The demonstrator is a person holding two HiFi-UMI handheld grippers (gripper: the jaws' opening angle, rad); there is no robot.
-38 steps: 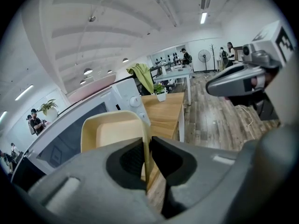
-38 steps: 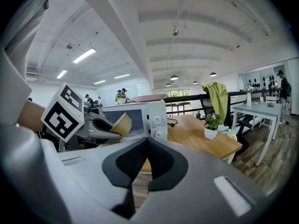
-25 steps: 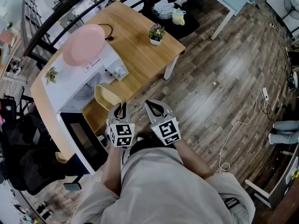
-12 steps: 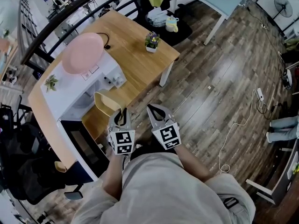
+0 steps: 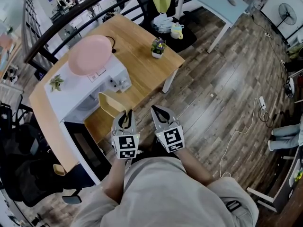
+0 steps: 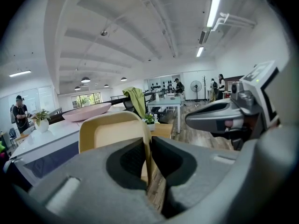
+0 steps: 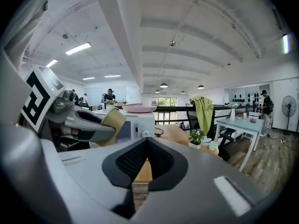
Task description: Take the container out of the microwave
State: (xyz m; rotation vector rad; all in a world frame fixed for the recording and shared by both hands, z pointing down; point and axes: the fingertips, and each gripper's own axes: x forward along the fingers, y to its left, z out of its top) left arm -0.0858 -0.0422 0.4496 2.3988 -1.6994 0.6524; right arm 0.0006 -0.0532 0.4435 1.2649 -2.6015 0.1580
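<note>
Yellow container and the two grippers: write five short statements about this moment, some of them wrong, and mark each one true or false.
1. The left gripper is clamped on the rim of the yellow container. True.
2. The right gripper grips the container as well. False: its jaws are together with nothing between them.
3. A pink plate lies on top of the white microwave. True.
4. The container sits inside the microwave. False: it is outside, held up by the left gripper.
5. The potted flowers stand on the floor. False: they stand on the wooden table.
</note>
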